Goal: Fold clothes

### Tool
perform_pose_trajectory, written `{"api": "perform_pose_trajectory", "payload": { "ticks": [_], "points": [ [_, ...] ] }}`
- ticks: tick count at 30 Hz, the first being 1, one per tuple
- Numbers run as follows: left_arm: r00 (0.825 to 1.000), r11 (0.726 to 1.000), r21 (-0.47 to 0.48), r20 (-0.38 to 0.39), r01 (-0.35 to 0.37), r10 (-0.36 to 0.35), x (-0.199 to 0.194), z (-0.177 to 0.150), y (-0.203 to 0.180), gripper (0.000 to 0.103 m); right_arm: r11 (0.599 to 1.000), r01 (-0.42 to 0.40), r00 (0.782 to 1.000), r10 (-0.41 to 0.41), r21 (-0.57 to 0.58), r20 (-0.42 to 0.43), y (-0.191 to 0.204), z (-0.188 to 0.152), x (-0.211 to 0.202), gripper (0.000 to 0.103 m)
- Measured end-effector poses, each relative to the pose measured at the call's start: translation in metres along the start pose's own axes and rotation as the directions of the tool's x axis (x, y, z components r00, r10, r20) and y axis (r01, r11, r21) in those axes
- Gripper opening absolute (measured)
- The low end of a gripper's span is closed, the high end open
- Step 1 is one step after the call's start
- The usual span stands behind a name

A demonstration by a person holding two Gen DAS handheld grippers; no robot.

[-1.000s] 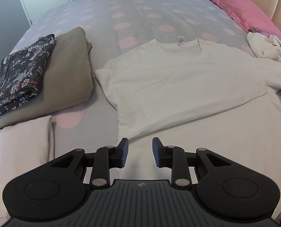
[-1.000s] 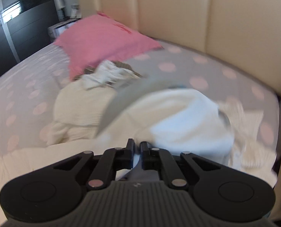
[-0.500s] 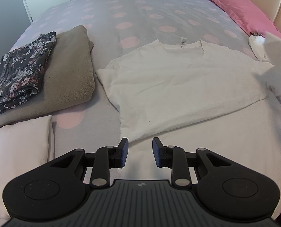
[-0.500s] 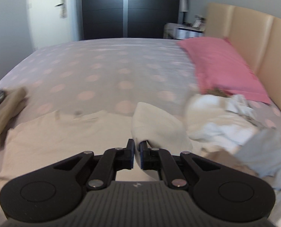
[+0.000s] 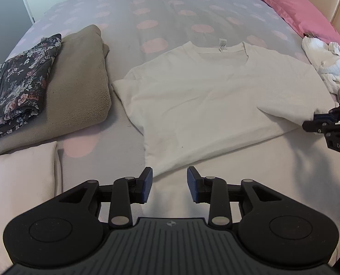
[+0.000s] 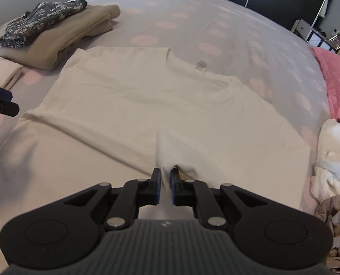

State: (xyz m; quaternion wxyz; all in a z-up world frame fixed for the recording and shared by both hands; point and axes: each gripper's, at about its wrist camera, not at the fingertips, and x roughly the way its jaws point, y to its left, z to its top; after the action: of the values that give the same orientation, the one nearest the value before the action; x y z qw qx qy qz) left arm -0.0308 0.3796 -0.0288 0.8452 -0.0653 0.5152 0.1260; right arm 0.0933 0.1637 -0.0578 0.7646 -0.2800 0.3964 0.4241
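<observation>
left gripper (image 5: 167,184): jaws moderately apart, have just been opening a little, nothing between them; hangs over the near edge of the bed (image 5: 170,6), just short of the t-shirt's hem corner

right gripper (image 6: 165,183): jaws narrowly apart, have just been opening; a fold of sleeve cloth lies between the pads, and whether the pads press on it or have let go cannot be told; in the left wrist view it shows at the right edge, at the sleeve's end

white t-shirt (image 5: 211,96): spread flat in the middle of the bed, neck and label toward the far edge, hem toward the near edge; right-hand sleeve (image 5: 284,112) laid inward over the body, left-hand sleeve (image 5: 124,84) out flat. judged light, soft and limp, no stiffness of its own, so it will sag and crease from any single hold; best taken by pinching a doubled edge, hem corner or sleeve end, one hold per gripper, and drawn low across the sheet

cream folded item (image 5: 18,183): near left corner of the bed

folded beige fleece (image 5: 78,87): left edge, beyond the cream item, well apart from the t-shirt's left sleeve

floral garment (image 5: 20,80): folded, resting on the fleece's outer side

heap of unfolded white clothes (image 5: 325,66): right edge, just beside the t-shirt's shoulder

pink pillow (image 5: 293,9): far right corner, against the headboard
</observation>
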Motion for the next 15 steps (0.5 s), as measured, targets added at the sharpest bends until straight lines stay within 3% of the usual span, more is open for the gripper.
{"api": "perform_pose_trajectory", "payload": {
  "ticks": [5,11,15],
  "points": [
    [1.000,1.000,0.000,-0.005,-0.003,0.003,0.001,0.000,-0.002,0.033,0.996,-0.061,0.998,0.060,0.057,0.017,-0.010,0.001,-0.015,0.034],
    [1.000,1.000,0.005,0.008,-0.013,0.013,-0.001,-0.004,-0.002,0.039,0.985,0.013,0.999,-0.019,0.170,0.035,-0.051,-0.006,-0.028,0.039],
    [1.000,1.000,0.006,-0.003,-0.019,0.019,0.001,-0.008,-0.001,0.039,0.943,0.111,0.994,-0.104,0.315,-0.037,-0.093,-0.018,-0.024,0.040]
  ]
}}
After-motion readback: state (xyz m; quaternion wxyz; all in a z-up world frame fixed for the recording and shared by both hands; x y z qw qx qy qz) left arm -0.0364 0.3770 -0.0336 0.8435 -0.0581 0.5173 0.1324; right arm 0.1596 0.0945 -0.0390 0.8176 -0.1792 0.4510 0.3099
